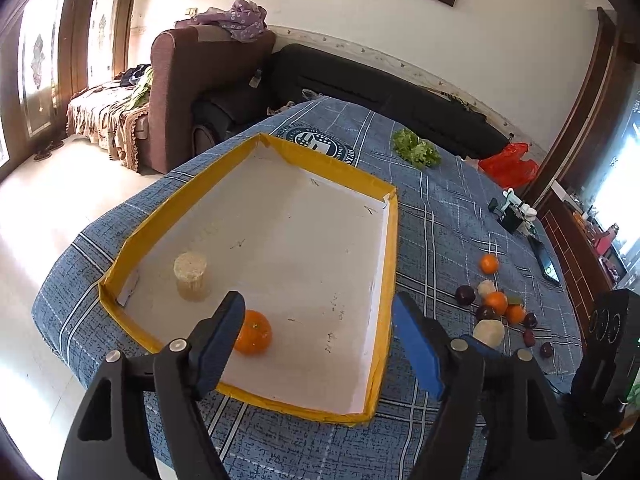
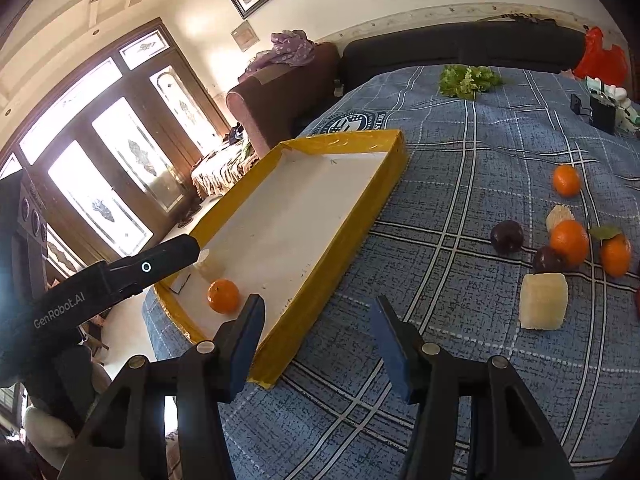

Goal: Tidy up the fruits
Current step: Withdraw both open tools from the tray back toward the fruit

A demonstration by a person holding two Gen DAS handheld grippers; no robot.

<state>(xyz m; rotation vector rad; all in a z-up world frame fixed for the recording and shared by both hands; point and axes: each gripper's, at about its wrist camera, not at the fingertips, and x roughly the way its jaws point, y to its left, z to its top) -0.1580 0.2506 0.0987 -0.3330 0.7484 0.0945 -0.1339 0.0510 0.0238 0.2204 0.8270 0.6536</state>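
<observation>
A yellow-rimmed white tray (image 1: 390, 240) (image 2: 394, 160) lies on the blue plaid cloth. Inside it sit an orange (image 1: 253, 333) (image 2: 223, 295) and a pale cylindrical piece (image 1: 191, 275) near the left end. My left gripper (image 1: 320, 344) is open and empty above the tray's near end, the orange beside its left finger. My right gripper (image 2: 318, 344) is open and empty over the cloth by the tray's near corner. To the right lie loose oranges (image 2: 569, 243), dark plums (image 2: 507, 237) and a pale block (image 2: 544, 301); they also show in the left wrist view (image 1: 496, 302).
Green lettuce (image 1: 416, 148) (image 2: 468, 78) and a red bag (image 1: 510, 164) (image 2: 600, 58) lie at the table's far side. Black clips and a phone (image 1: 546, 260) sit at the right. Sofas stand behind the table. The left gripper's body (image 2: 100, 284) shows at the left.
</observation>
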